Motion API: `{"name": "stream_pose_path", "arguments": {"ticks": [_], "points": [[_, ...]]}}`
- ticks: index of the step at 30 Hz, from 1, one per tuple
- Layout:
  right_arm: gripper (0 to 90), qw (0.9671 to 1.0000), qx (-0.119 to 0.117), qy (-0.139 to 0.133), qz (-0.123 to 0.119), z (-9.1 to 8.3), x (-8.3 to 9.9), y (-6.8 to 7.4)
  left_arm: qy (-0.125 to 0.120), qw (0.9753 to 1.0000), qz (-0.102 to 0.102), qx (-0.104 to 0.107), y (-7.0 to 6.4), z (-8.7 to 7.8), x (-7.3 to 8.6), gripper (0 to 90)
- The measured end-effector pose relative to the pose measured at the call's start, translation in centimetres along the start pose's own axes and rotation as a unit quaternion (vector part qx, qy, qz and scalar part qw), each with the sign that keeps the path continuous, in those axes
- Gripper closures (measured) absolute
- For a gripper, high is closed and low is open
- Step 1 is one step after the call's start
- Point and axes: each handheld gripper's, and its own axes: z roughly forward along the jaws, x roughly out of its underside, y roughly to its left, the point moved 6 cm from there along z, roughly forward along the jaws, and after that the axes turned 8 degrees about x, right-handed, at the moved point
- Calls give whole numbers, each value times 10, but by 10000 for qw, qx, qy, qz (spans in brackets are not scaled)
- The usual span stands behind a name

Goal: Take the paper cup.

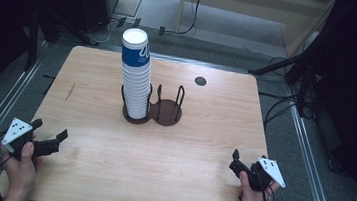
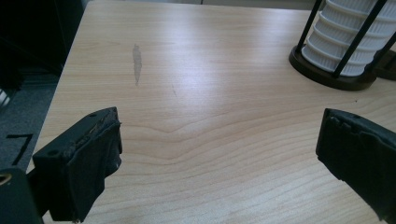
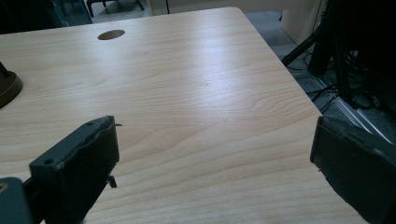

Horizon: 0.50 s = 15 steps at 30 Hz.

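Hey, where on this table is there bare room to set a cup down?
Bare wood lies between the left gripper and right gripper, in front of the cup holder. Both side strips are bare too. The middle is crowded: the cup stack fills the holder's left ring.

The right gripper (image 3: pixel 212 158) holds its two black jaws spread wide, with bare light wooden table (image 3: pixel 196 84) between them and nothing gripped. A dark round hole (image 3: pixel 111 34) sits in the tabletop near its far edge, and the rim of a dark brown base (image 3: pixel 8 88) shows at the left border. Beyond the table's right edge, black stand legs (image 3: pixel 322 46) and cables (image 3: pixel 369 100) lie on the grey floor (image 3: pixel 308 79).
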Motion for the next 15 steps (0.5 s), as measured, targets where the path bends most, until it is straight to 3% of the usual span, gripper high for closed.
{"name": "stream_pose_path", "arguments": {"ticks": [4, 11, 15], "points": [[12, 9999, 49, -18, -92, 0, 0, 1, -42, 9999, -105, -74, 2, 0, 0, 13], [70, 9986, 326, -149, -397, -2, -1, 4, 11, 9999, -35, -95, 1, 0, 0, 13], [70, 9988, 327, -112, -345, -4, -2, 5, 5, 9999, -61, -95, 2, 1, 0, 13]]}}
